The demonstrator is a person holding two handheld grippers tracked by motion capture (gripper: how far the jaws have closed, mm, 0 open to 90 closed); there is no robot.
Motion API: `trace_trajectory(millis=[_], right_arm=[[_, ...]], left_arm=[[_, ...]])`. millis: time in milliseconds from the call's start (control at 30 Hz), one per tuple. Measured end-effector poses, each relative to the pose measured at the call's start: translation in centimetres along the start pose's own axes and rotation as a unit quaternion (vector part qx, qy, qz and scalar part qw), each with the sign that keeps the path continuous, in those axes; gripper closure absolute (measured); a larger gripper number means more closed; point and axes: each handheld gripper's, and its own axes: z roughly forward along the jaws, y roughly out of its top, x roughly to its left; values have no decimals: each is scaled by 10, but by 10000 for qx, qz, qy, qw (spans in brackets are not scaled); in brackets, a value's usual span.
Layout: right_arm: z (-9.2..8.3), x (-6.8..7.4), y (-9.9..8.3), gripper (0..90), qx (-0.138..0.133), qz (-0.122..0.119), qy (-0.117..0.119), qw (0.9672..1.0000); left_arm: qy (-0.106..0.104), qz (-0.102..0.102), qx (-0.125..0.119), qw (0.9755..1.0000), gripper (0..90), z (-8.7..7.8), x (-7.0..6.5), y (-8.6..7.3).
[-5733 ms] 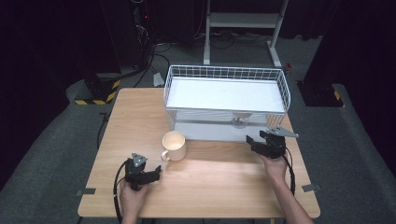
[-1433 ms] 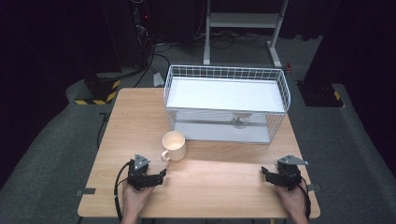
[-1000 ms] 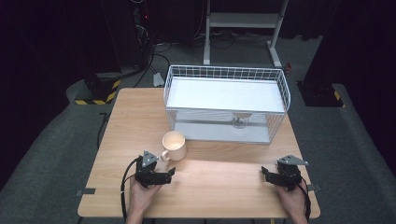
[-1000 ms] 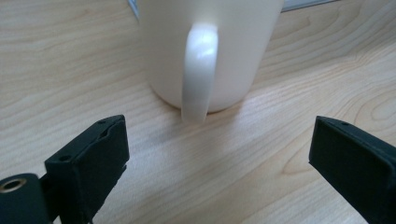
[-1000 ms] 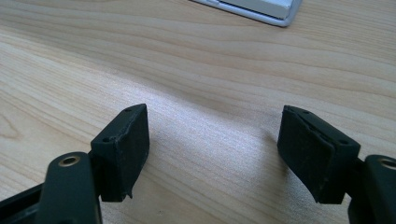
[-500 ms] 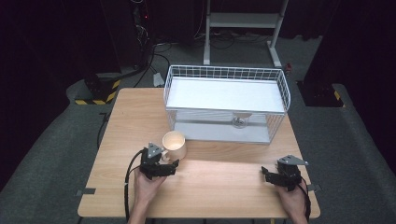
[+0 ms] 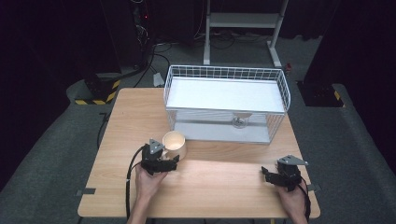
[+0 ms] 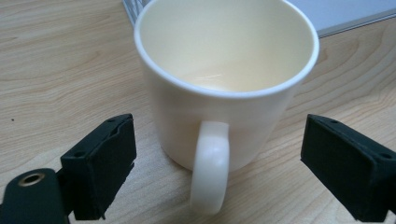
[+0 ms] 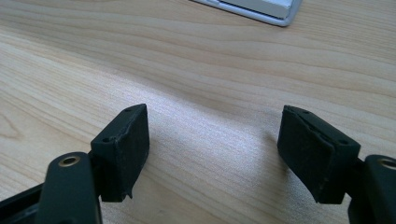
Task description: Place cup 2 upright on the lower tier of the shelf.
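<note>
A wooden table [image 7: 224, 186] carries a cream mug [image 7: 175, 143] and a white wire basket [image 7: 226, 105].

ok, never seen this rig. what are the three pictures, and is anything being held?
No robot: a person holds a two-jaw gripper in each hand. The high view looks down on a wooden table with a cream mug and a white wire basket. The other two views ride on the grippers, looking along their black jaws. The left gripper has its open jaws either side of the mug's handle, not touching. The right gripper is open over bare wood. Nothing is held.
</note>
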Motion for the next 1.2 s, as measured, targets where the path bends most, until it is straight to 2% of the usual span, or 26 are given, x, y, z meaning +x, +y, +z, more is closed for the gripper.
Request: trace_trajectory(millis=[133, 333, 500, 733, 1100, 1167, 1200], right_arm=[[0, 0, 0, 252, 0, 1, 1, 10000], [0, 0, 0, 252, 0, 0, 1, 10000], [0, 0, 0, 252, 0, 1, 0, 10000], [0, 0, 0, 252, 0, 1, 0, 10000], [0, 0, 0, 252, 1, 0, 3, 10000], [0, 0, 0, 252, 0, 1, 3, 10000], [0, 0, 0, 252, 0, 0, 3, 10000]], left_arm=[[-49, -54, -43, 10000, 93, 0, 0, 1], [-16, 39, -34, 10000, 71, 2, -2, 9], [-32, 15, -35, 10000, 62, 6, -3, 13], [8, 97, -61, 9999, 51, 10, -5, 22], [50, 7, -113, 9999, 54, 20, -4, 25], [58, 21, -79, 10000, 61, 21, -4, 26], [126, 103, -70, 9998, 70, 23, -6, 28]])
